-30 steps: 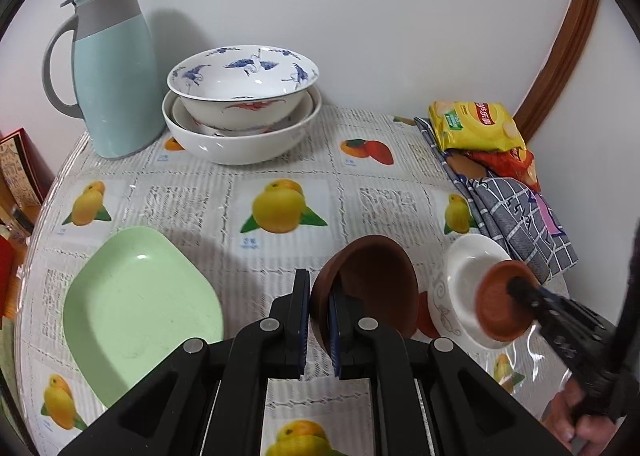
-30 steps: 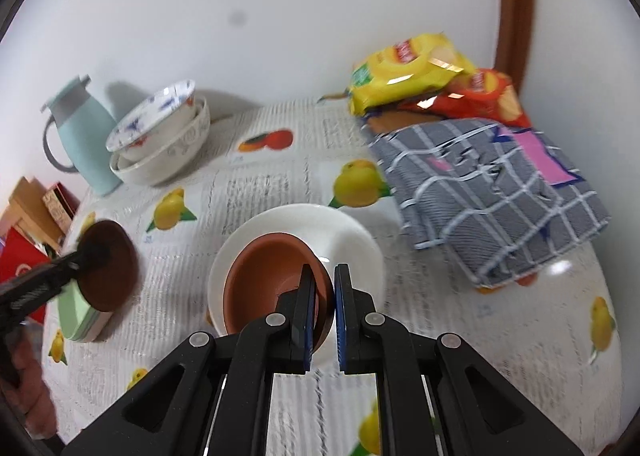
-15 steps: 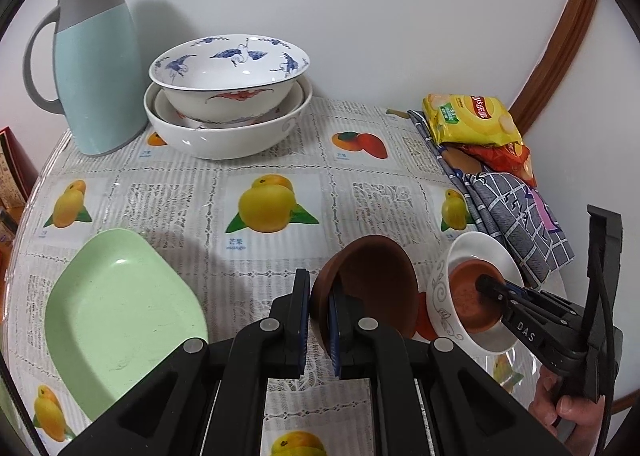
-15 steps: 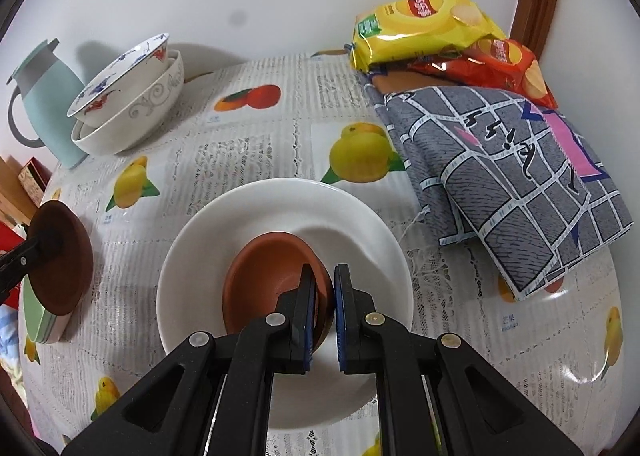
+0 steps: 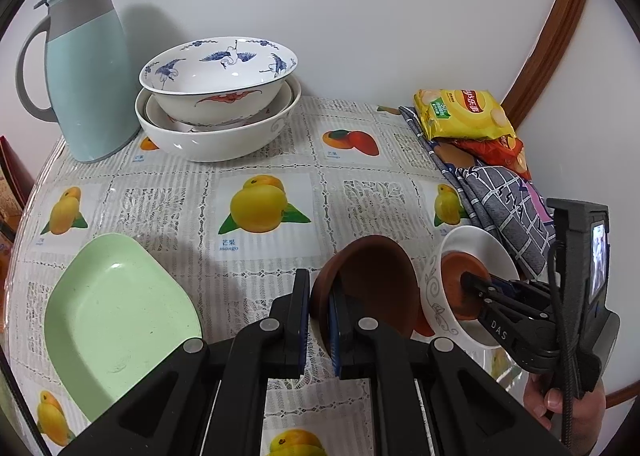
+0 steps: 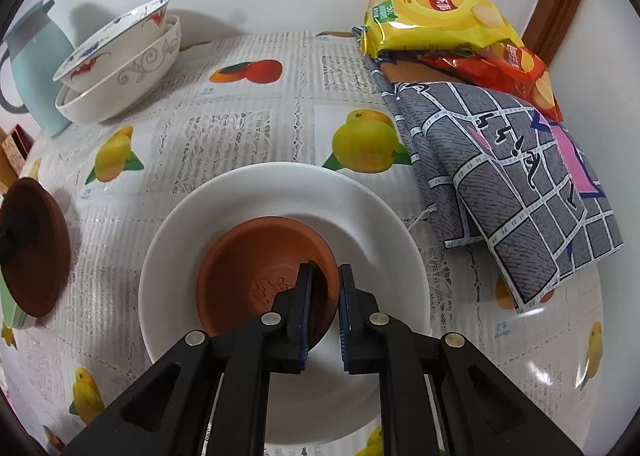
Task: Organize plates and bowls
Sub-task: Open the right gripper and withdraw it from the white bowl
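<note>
My left gripper point(image 5: 319, 292) is shut on the rim of a dark brown clay dish point(image 5: 374, 284) and holds it tilted above the table; the dish also shows at the left edge of the right wrist view point(image 6: 36, 252). My right gripper point(image 6: 325, 276) straddles the rim of an orange-brown clay dish point(image 6: 256, 268) that sits in a white plate point(image 6: 376, 216). Its jaws stand slightly apart, wider than the rim. The left wrist view also shows that plate point(image 5: 476, 244) with the dish point(image 5: 456, 272) in it. A green plate point(image 5: 112, 316) lies at the front left.
Stacked white bowls point(image 5: 216, 132) with a blue-patterned bowl point(image 5: 220, 72) on top stand at the back beside a light blue jug point(image 5: 84, 80). Chip bags point(image 6: 440, 16) and a grey checked cloth point(image 6: 508, 176) lie at the right. A fruit-print tablecloth point(image 5: 260, 216) covers the table.
My right gripper lowered the orange-brown dish into the white plate and its jaws have parted a little from the rim. My left gripper still holds the dark brown dish.
</note>
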### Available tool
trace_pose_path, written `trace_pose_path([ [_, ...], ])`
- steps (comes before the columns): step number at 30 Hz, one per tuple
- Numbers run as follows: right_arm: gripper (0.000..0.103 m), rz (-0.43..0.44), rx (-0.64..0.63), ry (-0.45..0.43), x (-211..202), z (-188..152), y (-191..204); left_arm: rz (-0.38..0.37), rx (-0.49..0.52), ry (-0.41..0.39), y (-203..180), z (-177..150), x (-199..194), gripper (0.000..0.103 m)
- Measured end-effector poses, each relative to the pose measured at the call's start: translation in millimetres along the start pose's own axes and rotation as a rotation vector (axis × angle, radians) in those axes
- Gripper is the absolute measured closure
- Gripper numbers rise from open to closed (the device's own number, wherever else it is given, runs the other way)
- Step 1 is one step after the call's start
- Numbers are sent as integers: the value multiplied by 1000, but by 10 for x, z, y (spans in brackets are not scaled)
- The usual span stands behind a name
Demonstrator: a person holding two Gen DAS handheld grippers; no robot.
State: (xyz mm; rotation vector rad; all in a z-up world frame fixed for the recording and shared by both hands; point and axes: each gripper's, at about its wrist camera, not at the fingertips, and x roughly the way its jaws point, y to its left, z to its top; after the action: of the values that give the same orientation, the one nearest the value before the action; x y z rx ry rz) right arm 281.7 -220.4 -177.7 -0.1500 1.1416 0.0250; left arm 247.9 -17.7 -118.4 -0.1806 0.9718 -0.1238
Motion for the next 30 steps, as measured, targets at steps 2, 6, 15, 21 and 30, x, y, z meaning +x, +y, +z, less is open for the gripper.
trace_pose_path([
  [2, 87, -13, -11, -1, 9, 5, 20, 2, 0, 0, 5, -2, -10, 94],
  [6, 79, -52, -54, -13, 35, 6, 86, 6, 4, -1, 17, -1, -27, 94],
  [15, 58, -8, -40, -58, -114, 7, 34, -12, 4, -4, -51, 17, -39, 94],
  [21, 58, 19, 7, -135, -470, -34, -154, -37, 26, -2, -265, 73, -53, 94],
  [30, 54, 9, 109, -231, -903, -260, -660, -97, 87, 38, -795, 132, 78, 94],
])
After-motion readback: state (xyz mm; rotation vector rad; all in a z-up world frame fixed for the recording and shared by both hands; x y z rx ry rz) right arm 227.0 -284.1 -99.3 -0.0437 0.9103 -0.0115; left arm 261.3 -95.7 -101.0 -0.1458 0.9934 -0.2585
